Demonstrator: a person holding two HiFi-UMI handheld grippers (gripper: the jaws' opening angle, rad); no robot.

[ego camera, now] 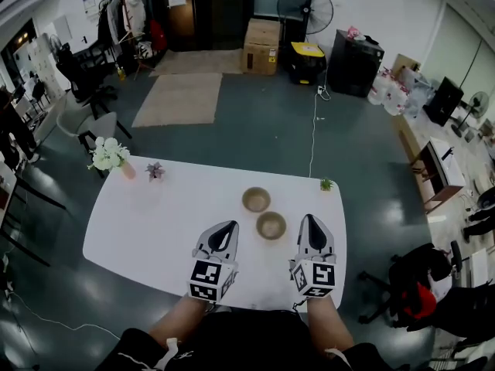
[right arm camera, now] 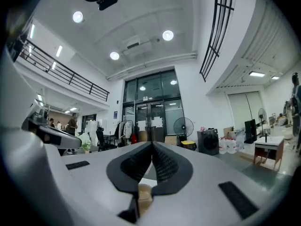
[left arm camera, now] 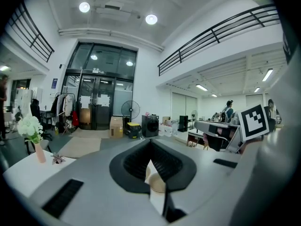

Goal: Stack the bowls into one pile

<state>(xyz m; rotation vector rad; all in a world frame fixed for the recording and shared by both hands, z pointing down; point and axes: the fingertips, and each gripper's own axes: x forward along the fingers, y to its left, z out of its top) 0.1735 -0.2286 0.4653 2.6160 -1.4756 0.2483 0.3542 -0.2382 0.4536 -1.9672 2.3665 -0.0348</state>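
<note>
hovering my left claw (ego camera: 230,225) and right claw (ego camera: 308,219), both closed on nothing, near bowl (ego camera: 271,225) just beside far bowl (ego camera: 256,199) on the table (ego camera: 155,215).

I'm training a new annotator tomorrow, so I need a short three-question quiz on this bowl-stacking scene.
1. True or false: the far bowl and the near bowl already sit in one pile.
2. What is between the jaws of the right gripper? A) a bowl B) a cup C) nothing
3. Fill in: in the head view, the white flowers stand at the table's far ____ corner.

Key:
1. False. They sit side by side on the table.
2. C. Its jaws are together with nothing in them.
3. left
</note>
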